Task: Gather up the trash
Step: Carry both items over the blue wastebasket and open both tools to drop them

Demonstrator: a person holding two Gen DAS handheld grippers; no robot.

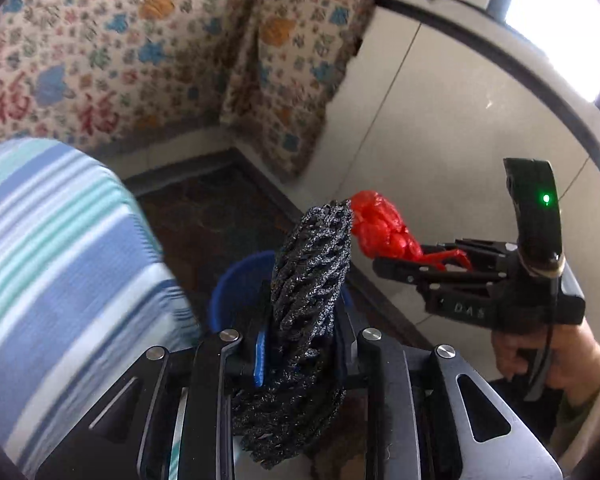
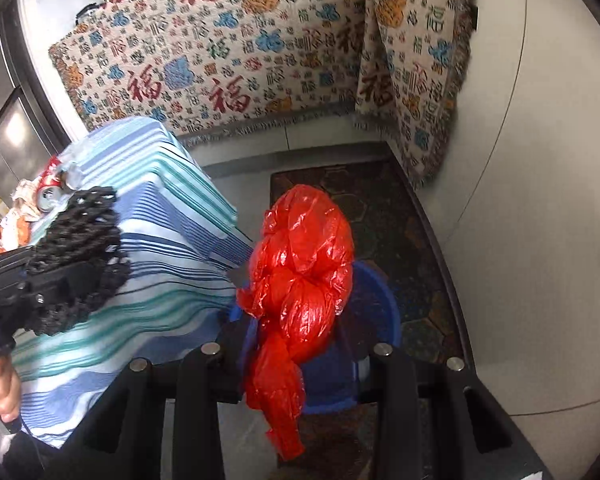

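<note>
My left gripper (image 1: pixel 300 344) is shut on a black foam net sleeve (image 1: pixel 306 284) and holds it upright above a blue bin (image 1: pixel 240 280) on the floor. My right gripper (image 2: pixel 296 364) is shut on a crumpled red plastic bag (image 2: pixel 304 264), held over the same blue bin (image 2: pixel 380 304). In the left wrist view the right gripper (image 1: pixel 384 266) shows at the right with the red bag (image 1: pixel 380 228) in it. In the right wrist view the left gripper (image 2: pixel 32 280) shows at the left with the black net (image 2: pixel 84 248).
A table under a blue striped cloth (image 2: pixel 148 240) stands to the left of the bin, with cans and wrappers (image 2: pixel 40 196) on top. A patterned blanket (image 2: pixel 240 48) hangs behind. A dark mat (image 2: pixel 400 216) covers the floor; a white wall (image 2: pixel 540 160) is at the right.
</note>
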